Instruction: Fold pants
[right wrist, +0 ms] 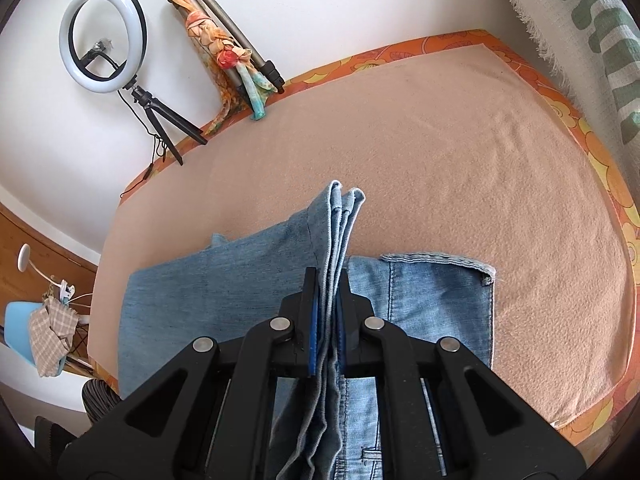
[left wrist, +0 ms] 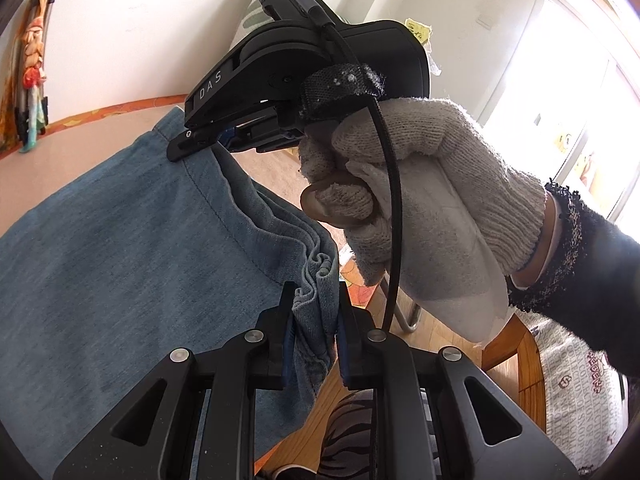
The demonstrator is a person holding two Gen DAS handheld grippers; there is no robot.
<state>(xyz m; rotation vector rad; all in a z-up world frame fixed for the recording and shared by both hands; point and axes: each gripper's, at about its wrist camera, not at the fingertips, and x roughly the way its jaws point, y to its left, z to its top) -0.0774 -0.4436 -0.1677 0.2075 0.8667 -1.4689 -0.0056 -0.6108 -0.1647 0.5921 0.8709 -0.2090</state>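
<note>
Left black two-finger gripper [left wrist: 314, 320] clamped tight on a bunched, gathered edge of the light blue denim pants [left wrist: 132, 248], blue pads [left wrist: 289, 344] pressing the folds from both sides, cloth spilling down between the fingers. Right black two-finger gripper [right wrist: 329, 308] likewise closed on several stacked layers of the same pants [right wrist: 436, 296], hemmed ends poking up beyond the fingertips, more denim hanging beneath the jaws.

In the left wrist view, right gripper body marked DAS [left wrist: 304, 64] seen from the side, held up and tilted, its finger tip [left wrist: 188, 148] touching the seam near the far edge of the denim. Gripped by a hand in a white knitted work glove [left wrist: 420, 200], fingers curled round the handle, black sleeve cuff [left wrist: 560, 248] at the wrist, black cable [left wrist: 394, 216] running down past the palm.

Pants spread partly flat on the peach-coloured felt cloth [right wrist: 460, 140] covering the orange flower-patterned table [right wrist: 556, 96], one layer lifted from the rest by both grippers. At the table's far edge, against the white wall: white ring light on a small black tripod [right wrist: 104, 36], and a folded grey tripod wrapped in an orange patterned scarf [right wrist: 224, 48]
</note>
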